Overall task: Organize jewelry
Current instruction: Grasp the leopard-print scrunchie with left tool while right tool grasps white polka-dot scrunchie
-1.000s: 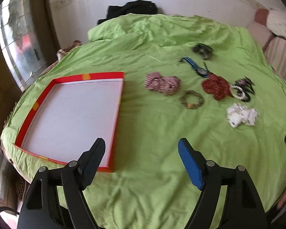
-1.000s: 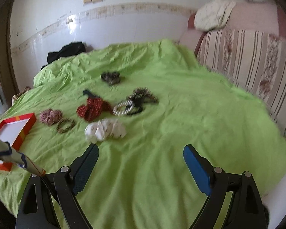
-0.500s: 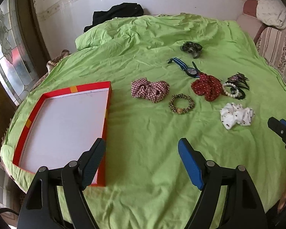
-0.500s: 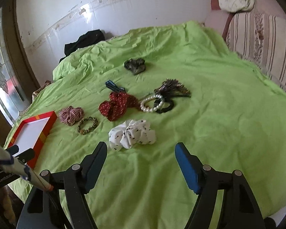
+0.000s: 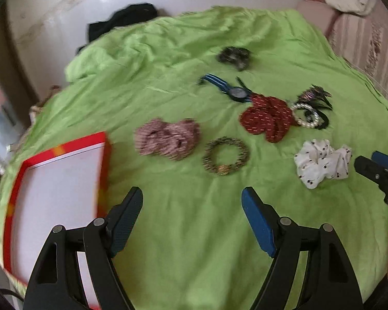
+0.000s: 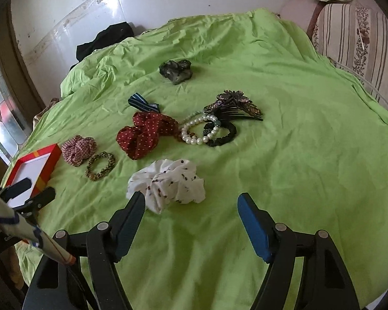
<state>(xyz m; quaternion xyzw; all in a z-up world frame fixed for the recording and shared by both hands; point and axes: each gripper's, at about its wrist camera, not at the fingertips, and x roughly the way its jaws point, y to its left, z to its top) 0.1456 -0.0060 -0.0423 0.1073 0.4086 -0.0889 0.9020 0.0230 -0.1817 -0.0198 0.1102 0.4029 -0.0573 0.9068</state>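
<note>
Several accessories lie on a green bedsheet: a white scrunchie, a red dotted scrunchie, a pearl bracelet, a checked scrunchie, a beaded bracelet, a striped watch and a dark hair comb. A red-rimmed tray lies at the left. My left gripper is open and empty above the sheet. My right gripper is open, just short of the white scrunchie.
A dark scrunchie lies further back. Black clothing sits by the white wall. A striped sofa stands at the right. The sheet's near edge drops off at the left.
Both grippers have moved forward toward the accessories. The right gripper has come close to the white scrunchie. Both stay open.
</note>
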